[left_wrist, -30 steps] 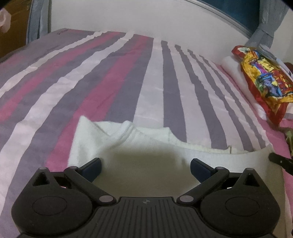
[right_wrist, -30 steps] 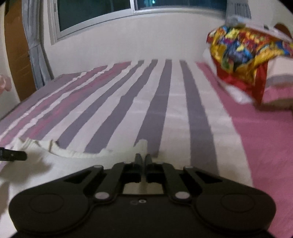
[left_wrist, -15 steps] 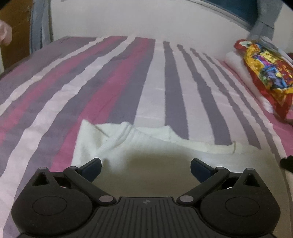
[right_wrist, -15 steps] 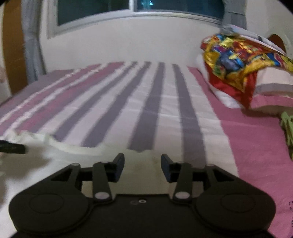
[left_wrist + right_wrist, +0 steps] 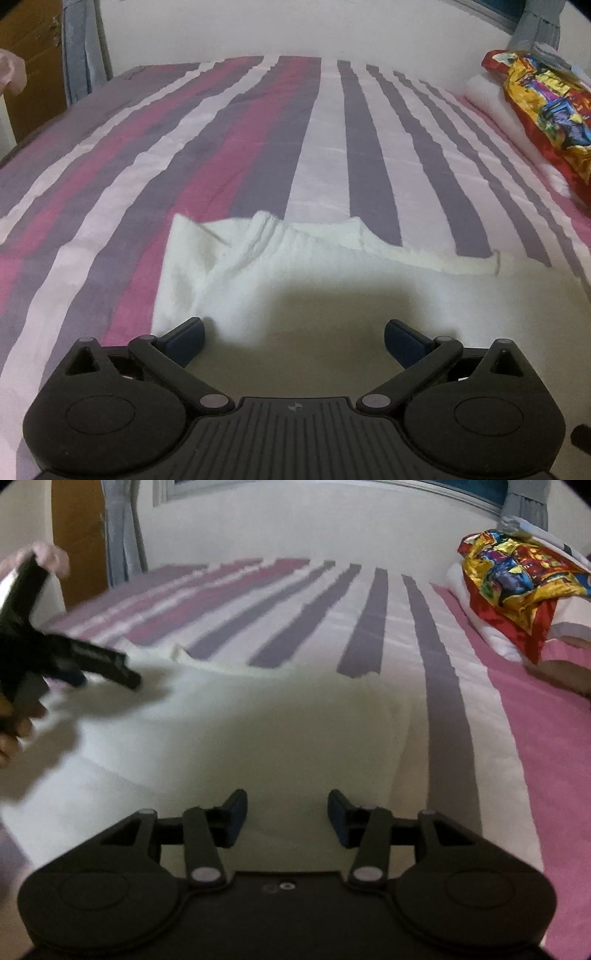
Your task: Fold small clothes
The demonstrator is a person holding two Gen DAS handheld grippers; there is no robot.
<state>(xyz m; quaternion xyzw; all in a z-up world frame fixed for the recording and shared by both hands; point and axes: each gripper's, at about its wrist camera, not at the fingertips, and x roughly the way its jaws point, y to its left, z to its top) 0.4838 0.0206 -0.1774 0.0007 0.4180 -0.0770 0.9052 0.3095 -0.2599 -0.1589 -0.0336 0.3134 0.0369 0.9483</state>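
Note:
A white garment [image 5: 332, 280] lies flat on the striped bed sheet [image 5: 258, 140], its far edge partly folded over. It also shows in the right wrist view [image 5: 229, 731]. My left gripper [image 5: 294, 341] is open and empty, just above the garment's near part. My right gripper [image 5: 287, 821] is open and empty above the garment's right part. The left gripper also appears at the left of the right wrist view [image 5: 92, 661], over the garment's left side.
A colourful red and yellow cloth [image 5: 546, 110] lies on a white pillow [image 5: 491, 96] at the far right of the bed. It also shows in the right wrist view [image 5: 509, 587]. A white wall, curtains and a wooden door [image 5: 29, 66] stand beyond the bed.
My right gripper was shut on the garment's edge, then opened and drew back toward me. The garment now lies flat. My left gripper stayed open and shifted slightly.

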